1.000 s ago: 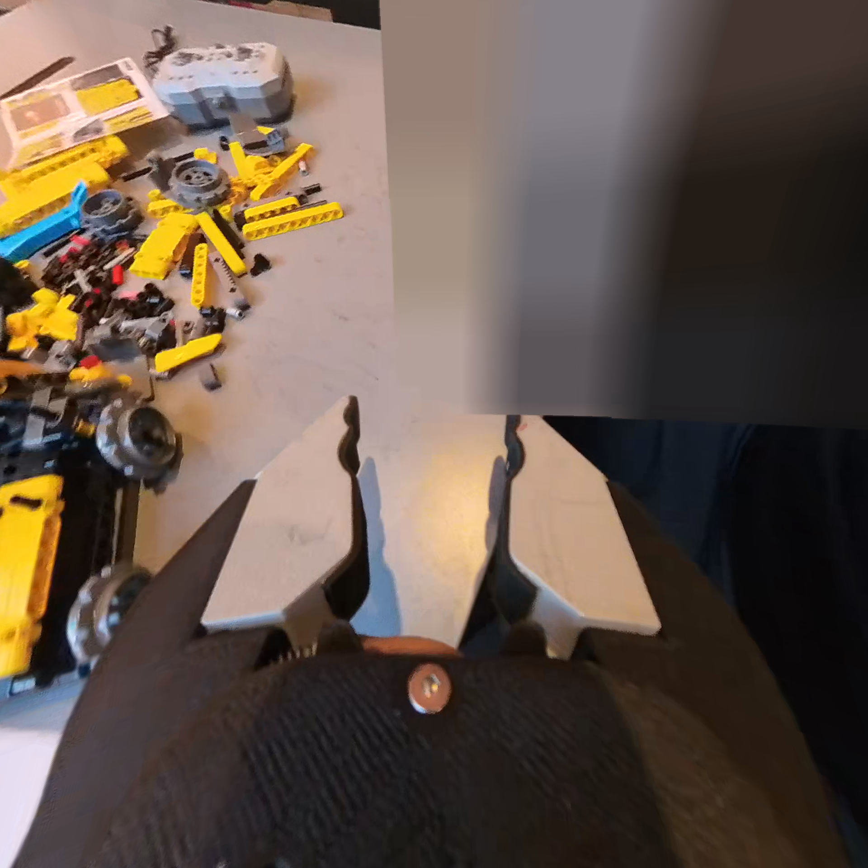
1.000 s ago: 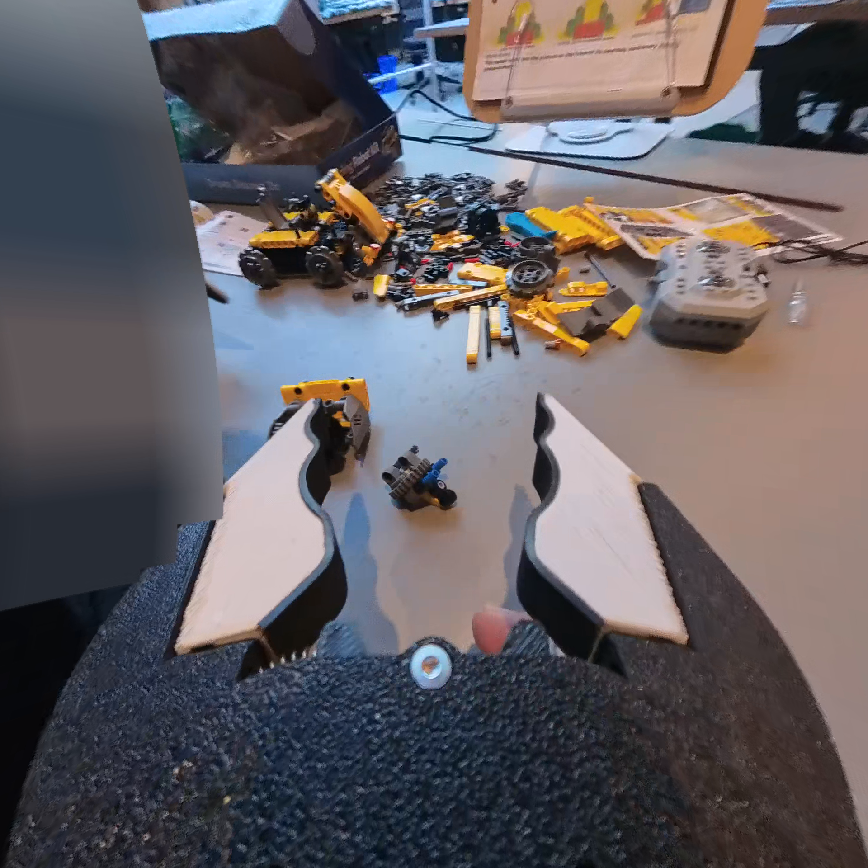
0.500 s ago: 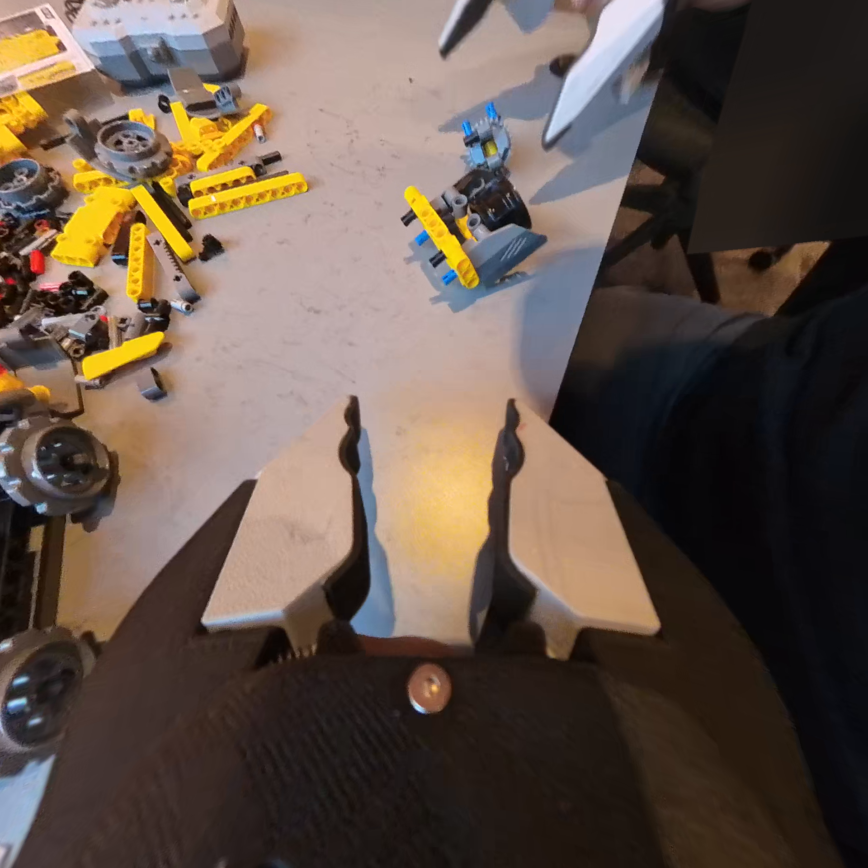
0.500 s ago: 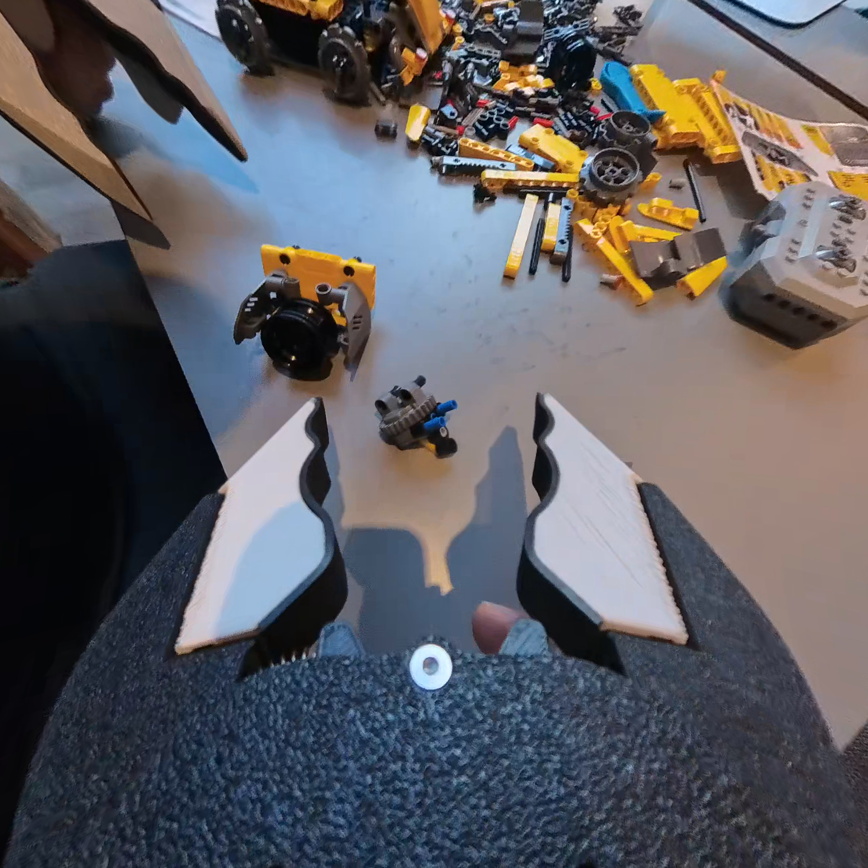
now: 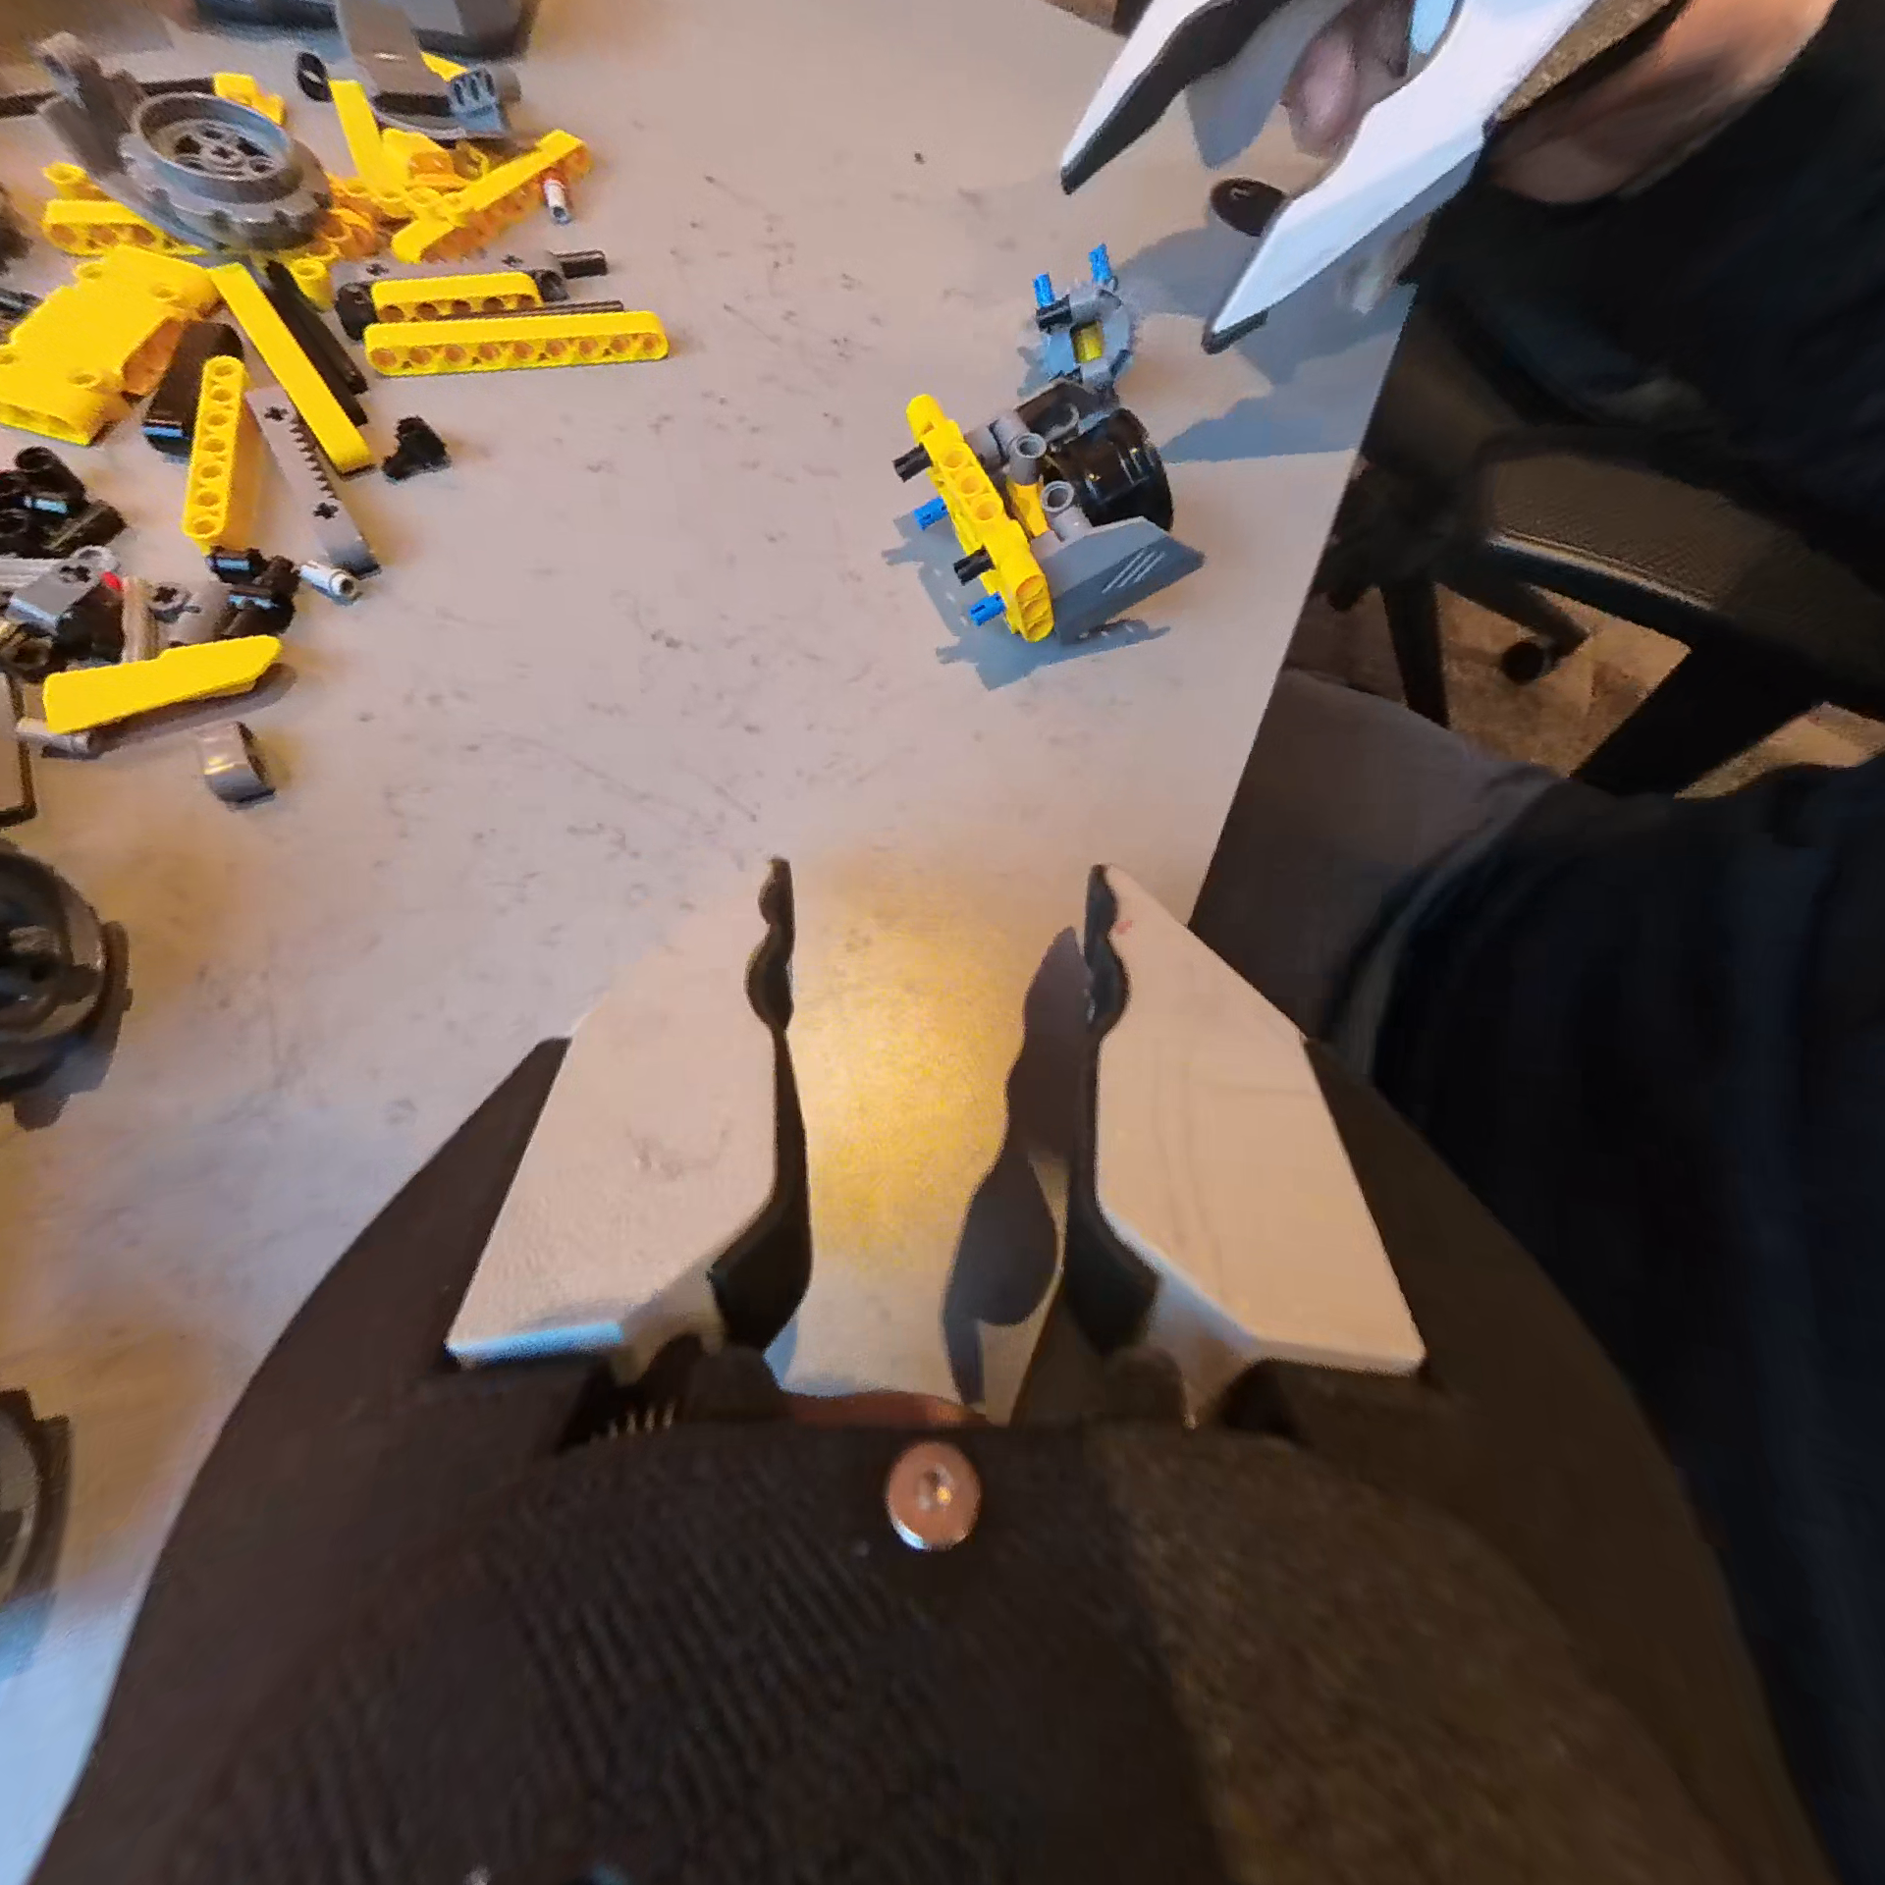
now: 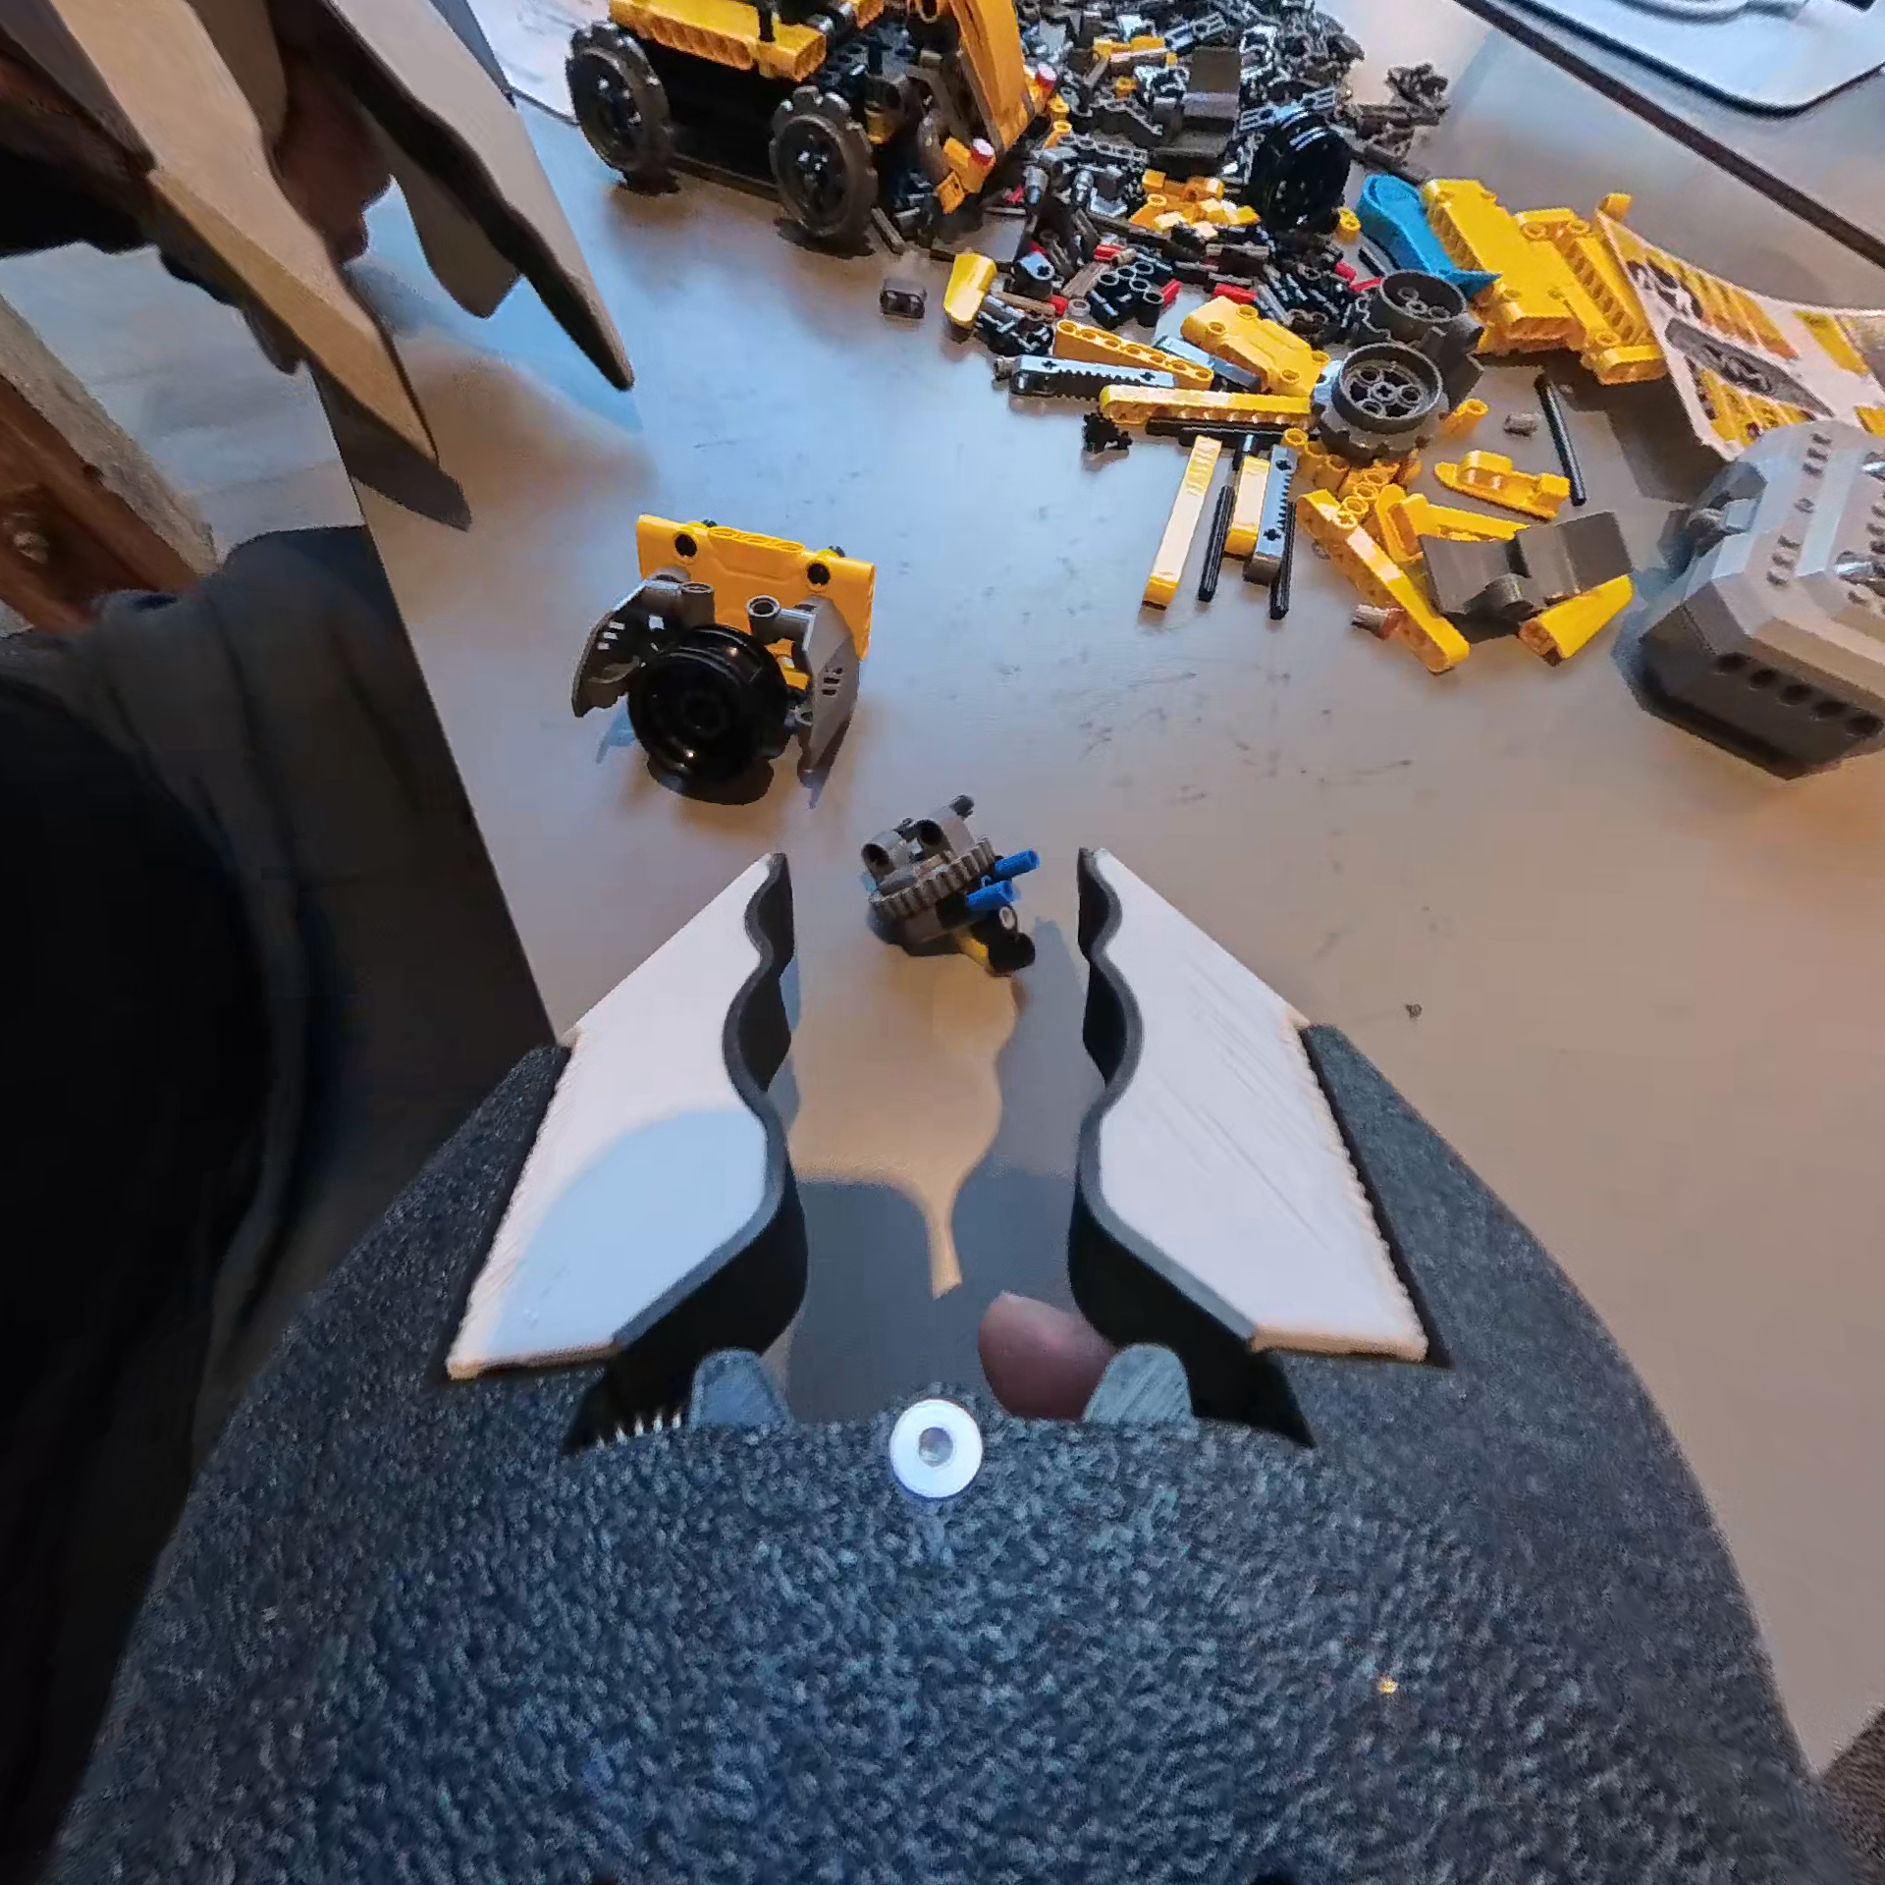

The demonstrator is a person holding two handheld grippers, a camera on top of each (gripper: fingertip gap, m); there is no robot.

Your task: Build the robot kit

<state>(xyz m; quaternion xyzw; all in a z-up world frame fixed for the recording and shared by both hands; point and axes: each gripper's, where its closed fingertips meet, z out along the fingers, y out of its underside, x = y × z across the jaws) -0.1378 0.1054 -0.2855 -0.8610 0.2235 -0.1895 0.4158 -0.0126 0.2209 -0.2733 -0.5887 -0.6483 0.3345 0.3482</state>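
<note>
A small grey gear assembly with blue pins [image 6: 944, 898] lies on the grey table, just ahead of and between the tips of my right gripper [image 6: 930, 867], which is open and empty. It also shows in the left wrist view [image 5: 1083, 321], below the right gripper [image 5: 1142, 260]. A yellow, grey and black wheel assembly [image 6: 719, 668] lies to its left, also in the left wrist view [image 5: 1040, 510]. My left gripper [image 5: 933, 877] is open and empty over bare table near the edge; it shows at the upper left of the right wrist view [image 6: 530, 439].
A pile of loose yellow, black and grey building pieces [image 6: 1275, 337] covers the far table, with a partly built yellow vehicle [image 6: 816, 112], a grey motor block [image 6: 1775, 632] and a printed booklet [image 6: 1754, 347]. The table edge [image 5: 1285, 653] runs beside a person's dark-clothed legs and a chair. There is about 20 centimeters between the tips of the two grippers. From my right tips it is roughly 20 centimeters to the grey motor block [image 6: 1775, 632]; from my left, 30 centimeters.
Both grippers have tilted down toward the table. The right gripper has closed in on the gear assembly, which now sits between its tips. The left gripper moved nearer the wheel assembly.
</note>
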